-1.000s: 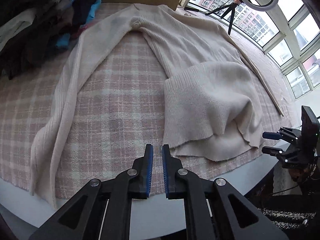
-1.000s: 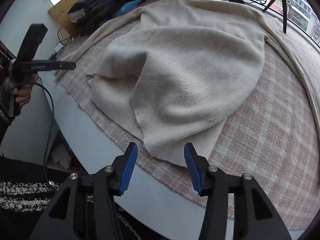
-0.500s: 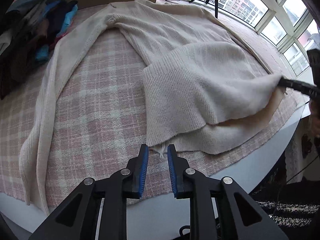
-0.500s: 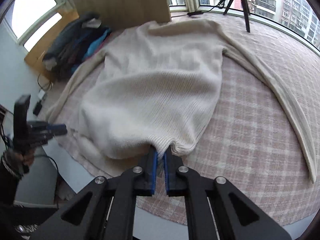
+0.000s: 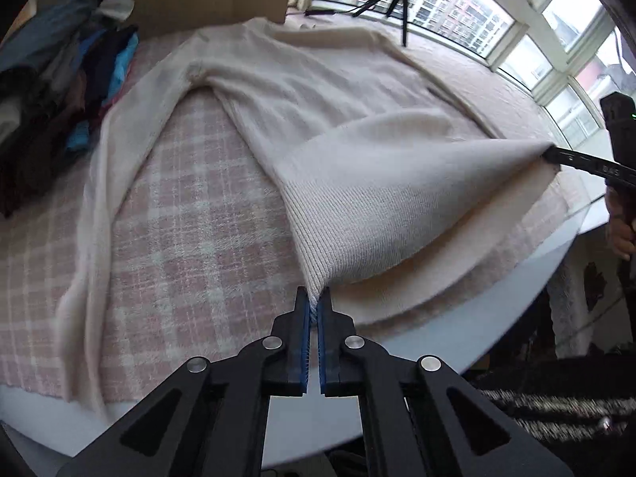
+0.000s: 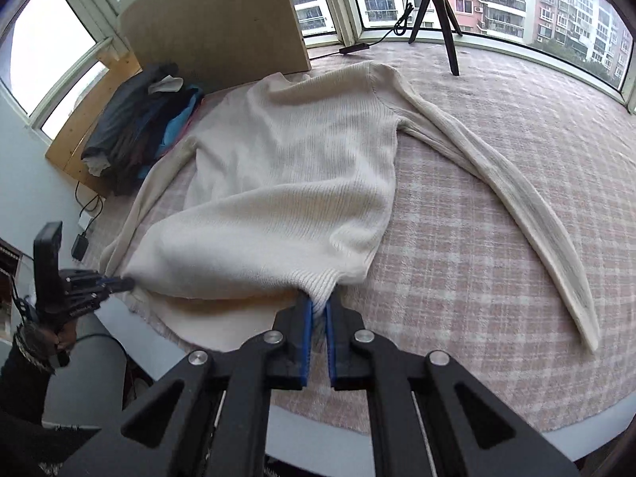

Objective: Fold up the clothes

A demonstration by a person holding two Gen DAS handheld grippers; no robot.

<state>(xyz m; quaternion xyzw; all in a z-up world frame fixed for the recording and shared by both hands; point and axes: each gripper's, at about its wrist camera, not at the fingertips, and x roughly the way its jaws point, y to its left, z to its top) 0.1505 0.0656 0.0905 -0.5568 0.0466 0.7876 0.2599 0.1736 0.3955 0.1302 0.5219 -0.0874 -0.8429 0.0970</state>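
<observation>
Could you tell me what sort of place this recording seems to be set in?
Probably a room in a high-rise flat: apartment blocks fill the bay windows, a cream sweater lies on a plaid blanket, and a pile of clothes waits beside it.

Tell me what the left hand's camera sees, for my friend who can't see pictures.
The left gripper pinches a bottom corner of a cream sweater lying on a pink checked blanket. The right gripper holds the other corner, lifting the hem.
</observation>
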